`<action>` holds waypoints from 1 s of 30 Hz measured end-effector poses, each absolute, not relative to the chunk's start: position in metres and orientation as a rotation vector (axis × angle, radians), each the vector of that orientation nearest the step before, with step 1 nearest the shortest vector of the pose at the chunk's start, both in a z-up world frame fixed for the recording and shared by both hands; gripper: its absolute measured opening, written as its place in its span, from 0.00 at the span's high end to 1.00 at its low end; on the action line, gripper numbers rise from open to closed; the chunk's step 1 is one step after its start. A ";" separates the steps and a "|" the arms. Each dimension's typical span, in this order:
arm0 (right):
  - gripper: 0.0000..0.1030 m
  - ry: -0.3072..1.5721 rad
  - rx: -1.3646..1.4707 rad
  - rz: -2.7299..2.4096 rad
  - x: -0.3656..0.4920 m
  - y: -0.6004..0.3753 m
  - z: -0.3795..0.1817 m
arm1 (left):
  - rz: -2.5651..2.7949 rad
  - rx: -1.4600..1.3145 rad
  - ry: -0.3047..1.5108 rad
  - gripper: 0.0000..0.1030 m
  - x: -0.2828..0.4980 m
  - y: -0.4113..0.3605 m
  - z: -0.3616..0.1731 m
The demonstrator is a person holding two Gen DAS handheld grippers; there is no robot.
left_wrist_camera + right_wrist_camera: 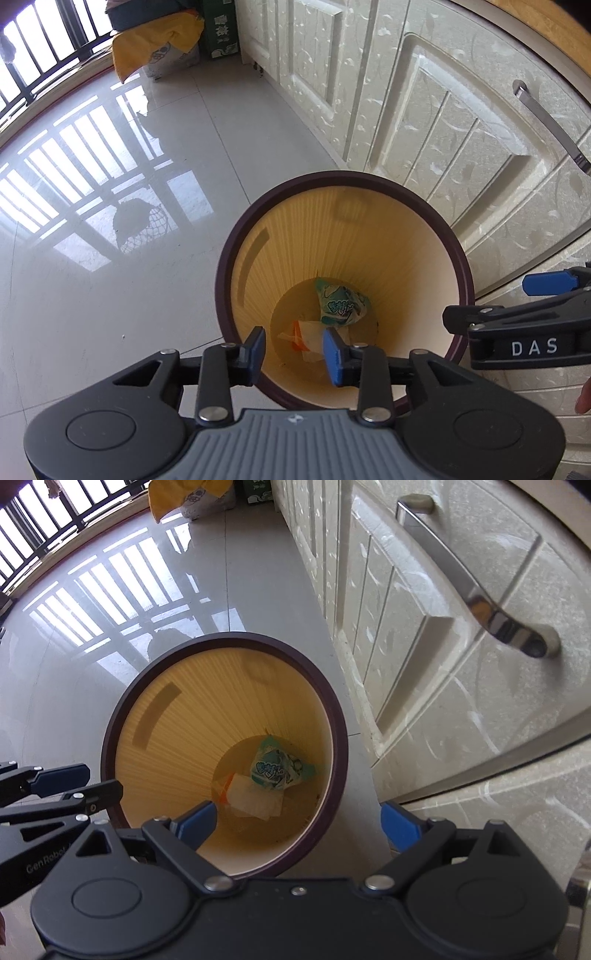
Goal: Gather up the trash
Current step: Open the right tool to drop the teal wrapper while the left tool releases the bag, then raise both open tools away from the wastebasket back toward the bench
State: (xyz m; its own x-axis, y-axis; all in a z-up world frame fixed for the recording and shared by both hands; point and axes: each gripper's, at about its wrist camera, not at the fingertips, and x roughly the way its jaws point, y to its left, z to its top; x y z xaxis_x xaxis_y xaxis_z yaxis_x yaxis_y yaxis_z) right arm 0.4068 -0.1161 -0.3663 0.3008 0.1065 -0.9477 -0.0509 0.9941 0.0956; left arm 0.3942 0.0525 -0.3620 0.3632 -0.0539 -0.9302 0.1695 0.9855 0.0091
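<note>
Looking down from above, both grippers hang over a round bin (343, 288) that stands on the floor. The left gripper (294, 354) has its blue fingers (257, 349) a little apart, with nothing between them. The right gripper (301, 825) has its fingers (197, 823) spread wide, and they hold nothing too. The trash is at the bottom of the bin: a green and white wrapper (279, 766) and a pale scrap of paper (255, 799) with some orange on it, touching each other.

I think two things could go wrong. The two grippers are close side by side, so they could bump if they both move in. The left fingers are just over the near rim (258, 384), so a low move could knock the bin over.

From left to right, the room has a dark railing (40, 528) by the window, a shiny grey tiled floor (92, 277) that shows bright bars of light, a yellow bag (155, 51) far back, and then a cream cabinet (443, 664) with a silver handle (476, 590) just beside the bin. That floor looks slippery, so the bin may slide if pushed.
</note>
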 end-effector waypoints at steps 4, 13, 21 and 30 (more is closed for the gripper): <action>0.07 1.249 0.029 0.114 0.401 -0.114 -0.361 | -0.124 0.099 1.200 0.57 0.384 0.057 -0.353; 0.07 1.215 -0.002 0.121 0.375 -0.108 -0.336 | -0.070 0.096 1.184 0.41 0.359 0.067 -0.319; 0.01 1.165 0.011 0.106 0.349 -0.113 -0.292 | -0.039 0.070 1.150 0.23 0.335 0.079 -0.278; 0.00 1.136 -0.029 0.089 0.313 -0.110 -0.248 | 0.001 0.017 1.110 0.06 0.298 0.090 -0.236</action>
